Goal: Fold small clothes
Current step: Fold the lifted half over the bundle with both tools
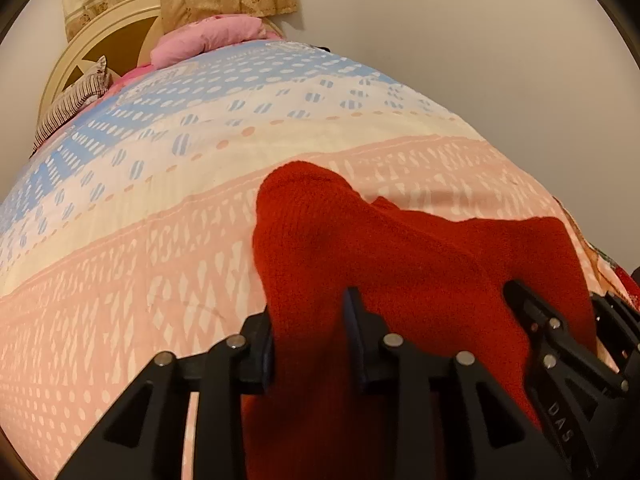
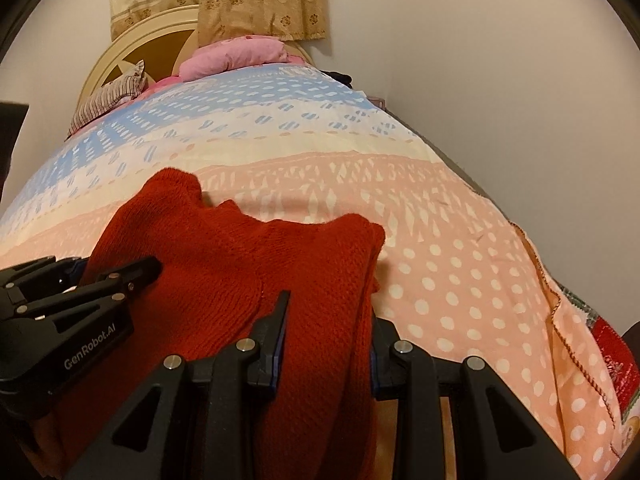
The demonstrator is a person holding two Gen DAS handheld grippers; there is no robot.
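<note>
1. Wide patterned bedspread (image 2: 460, 272) running up to a cream headboard (image 2: 120, 56), bounded by a pale wall (image 2: 500, 80) along the right edge; bare pink fabric open to the right of the right gripper and to the left of the left gripper.
2. Pink pillow (image 2: 236, 54) and striped pillow (image 2: 104, 100) far off at the head end, curtain (image 2: 260, 0) above.
3. Red knit garment (image 2: 248, 264) lying bunched on the pink band near the foot end, spread between both tools.
4. Left gripper (image 1: 310, 332) low and level, clamped on the garment's left part.
5. Right gripper (image 2: 326, 340) just beside it, likewise clenched on a red fold.
</note>
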